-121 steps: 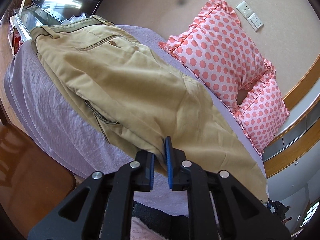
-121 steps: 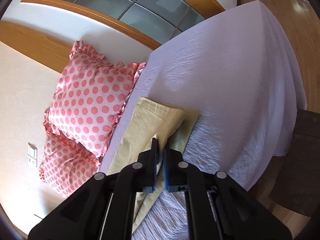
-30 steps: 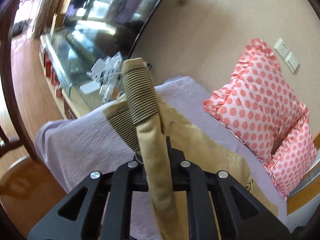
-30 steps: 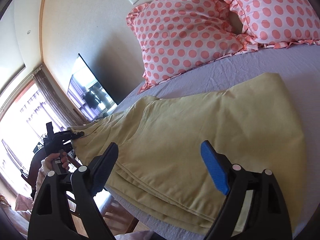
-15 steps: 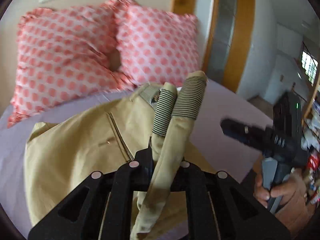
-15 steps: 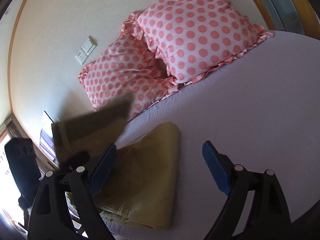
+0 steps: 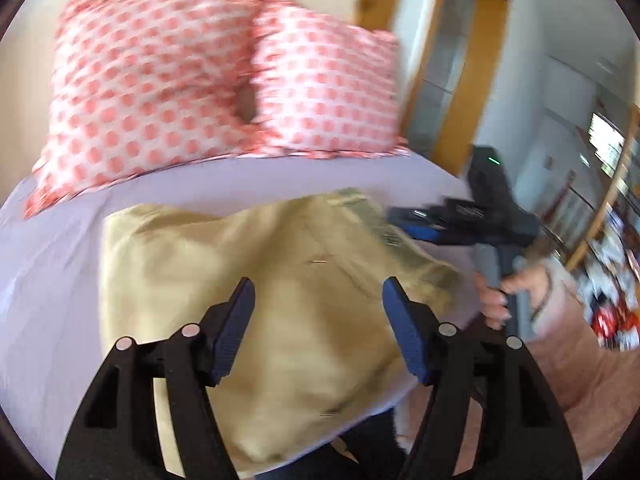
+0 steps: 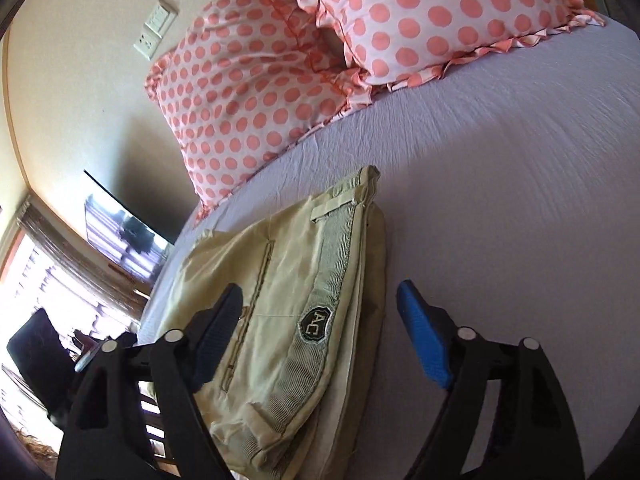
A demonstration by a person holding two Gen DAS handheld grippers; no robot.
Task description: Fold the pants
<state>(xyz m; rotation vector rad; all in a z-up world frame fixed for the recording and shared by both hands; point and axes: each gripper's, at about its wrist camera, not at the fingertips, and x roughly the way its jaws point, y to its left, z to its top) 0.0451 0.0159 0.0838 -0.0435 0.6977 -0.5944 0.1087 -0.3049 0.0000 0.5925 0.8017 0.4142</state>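
Note:
The khaki pants lie folded into a compact stack on the lavender bed sheet, near the bed's front edge. In the right wrist view the pants show their striped waistband with a dark badge on top. My left gripper is open and empty, just above the stack. My right gripper is open and empty, over the waistband end. It also shows in the left wrist view, at the stack's right edge, held by a hand.
Two pink polka-dot pillows lean against the wall at the head of the bed, also in the right wrist view. A TV screen hangs on the left wall. A wooden door frame stands right of the bed.
My left gripper carried the waistband end over the stack, then opened and let it go. The pants now lie folded flat. My right gripper stayed open and came close to the waistband.

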